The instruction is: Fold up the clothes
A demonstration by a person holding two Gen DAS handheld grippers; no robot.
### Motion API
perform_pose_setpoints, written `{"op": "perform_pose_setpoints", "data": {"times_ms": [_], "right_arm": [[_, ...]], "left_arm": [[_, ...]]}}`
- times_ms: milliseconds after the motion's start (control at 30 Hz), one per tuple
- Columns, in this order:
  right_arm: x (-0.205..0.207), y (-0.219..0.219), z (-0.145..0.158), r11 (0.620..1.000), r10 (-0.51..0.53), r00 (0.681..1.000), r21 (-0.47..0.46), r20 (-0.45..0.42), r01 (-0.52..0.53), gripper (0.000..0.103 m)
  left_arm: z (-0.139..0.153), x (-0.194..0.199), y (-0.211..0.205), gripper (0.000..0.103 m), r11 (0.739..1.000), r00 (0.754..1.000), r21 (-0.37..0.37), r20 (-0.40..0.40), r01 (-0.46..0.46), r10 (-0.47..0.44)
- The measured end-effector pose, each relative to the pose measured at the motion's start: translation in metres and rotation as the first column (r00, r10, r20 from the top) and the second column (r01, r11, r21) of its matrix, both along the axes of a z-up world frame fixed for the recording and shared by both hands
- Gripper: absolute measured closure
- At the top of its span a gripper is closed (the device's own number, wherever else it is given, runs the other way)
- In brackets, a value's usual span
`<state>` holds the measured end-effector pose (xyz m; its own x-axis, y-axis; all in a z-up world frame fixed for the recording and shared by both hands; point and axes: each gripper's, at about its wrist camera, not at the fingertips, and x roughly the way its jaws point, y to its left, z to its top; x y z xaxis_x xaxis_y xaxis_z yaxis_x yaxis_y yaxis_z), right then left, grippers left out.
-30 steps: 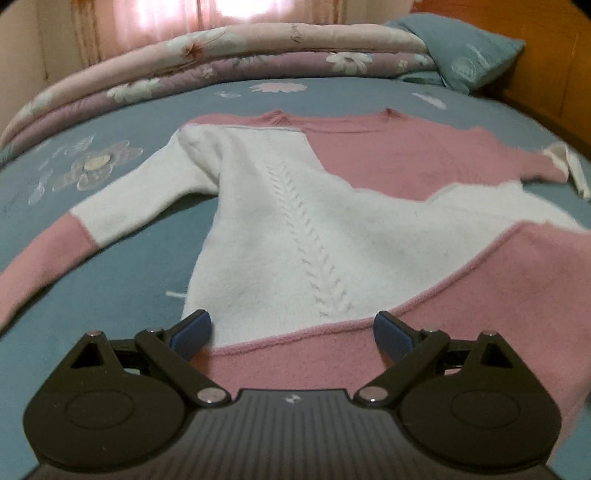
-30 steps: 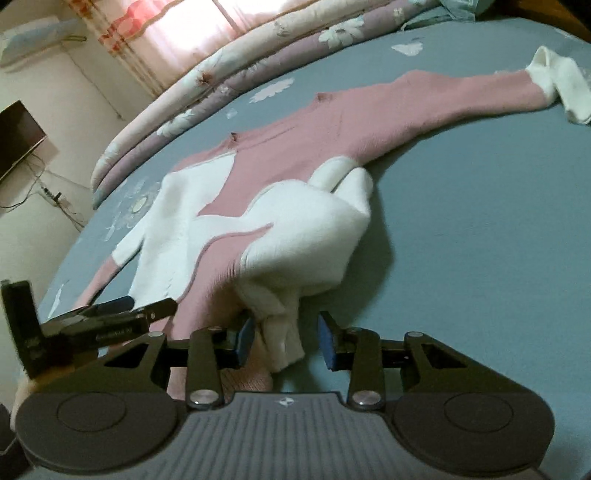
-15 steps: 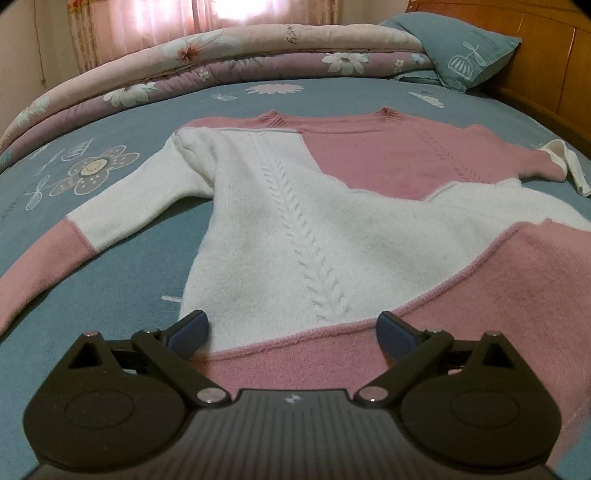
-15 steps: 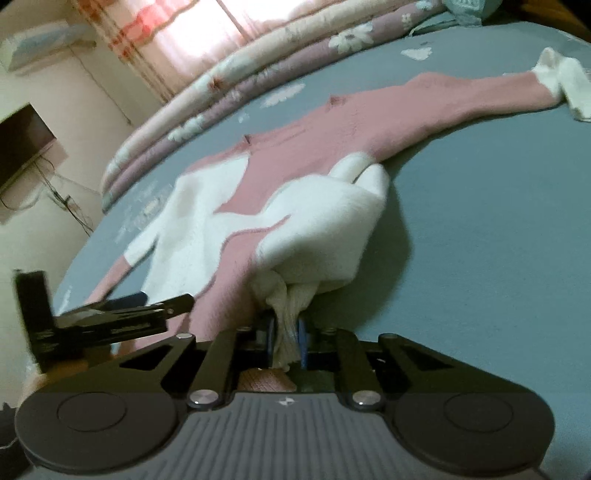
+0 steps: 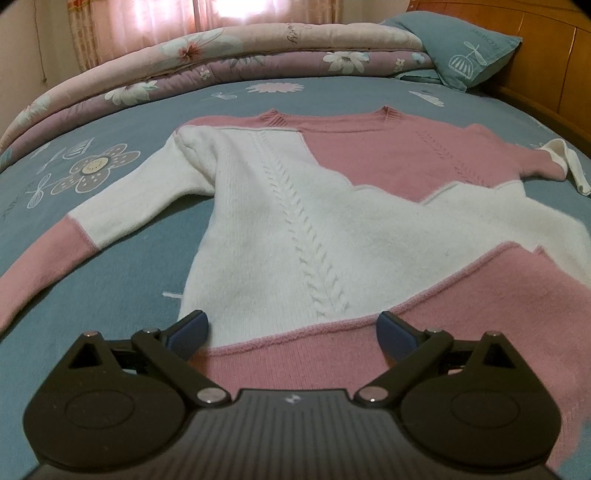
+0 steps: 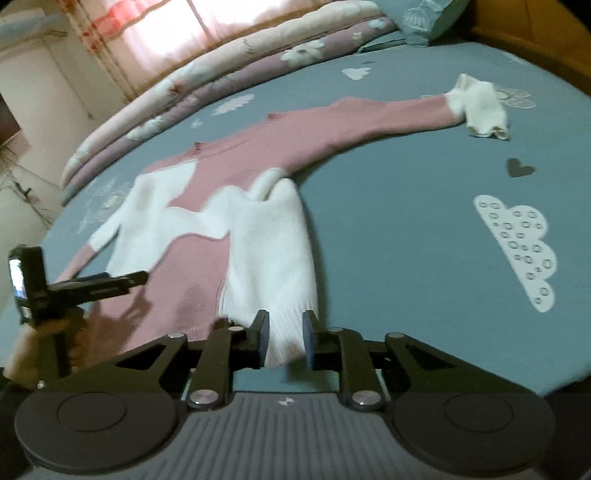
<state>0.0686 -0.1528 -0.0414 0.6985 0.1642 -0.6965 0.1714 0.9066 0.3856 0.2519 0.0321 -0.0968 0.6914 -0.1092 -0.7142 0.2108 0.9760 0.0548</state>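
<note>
Since half a second ago my right tool [image 6: 283,341] reopened partway, sweater [image 5: 332,229] hem loose between fingers; left tool [image 5: 291,332] wide, empty. Sweater's flat near bed [image 6: 406,229] front edge. Regrip hems evenly.

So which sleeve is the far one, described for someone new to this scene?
On the blue bedsheet lies a pink-and-white sweater. Its far sleeve stretches toward the pillow end, all pink with a crumpled white cuff, unlike the other sleeve, white above a pink forearm.
</note>
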Motion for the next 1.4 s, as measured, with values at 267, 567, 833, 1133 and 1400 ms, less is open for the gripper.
{"op": "perform_pose_setpoints", "data": {"times_ms": [267,567,833,1133,1400], "right_arm": [[0.010,-0.011,-0.013,0.995,-0.078,0.997,-0.056,-0.005,0.078,0.059],[0.076,-0.023,-0.039,0.989,-0.047,0.999,0.139,0.015,0.045,0.053],[0.091,-0.003,-0.047,0.996,-0.009,1.000,0.090,0.000,0.009,0.054],[0.066,0.038,-0.019,0.974,0.092,0.995,-0.210,0.035,-0.083,0.043],[0.026,0.137,-0.010,0.685,0.500,0.866,-0.606,-0.011,-0.403,0.026]], "left_arm": [[0.003,-0.002,0.001,0.005,1.000,1.000,-0.017,0.005,0.000,0.000],[0.023,-0.017,-0.003,0.005,0.987,0.989,-0.118,0.115,0.106,-0.093],[0.018,-0.015,-0.018,0.005,0.984,0.985,-0.073,0.083,0.160,-0.154],[0.017,-0.014,-0.015,0.005,0.987,0.988,-0.076,0.070,0.139,-0.134],[0.023,-0.011,0.006,0.005,0.990,0.997,-0.127,0.059,0.058,-0.051]]}}
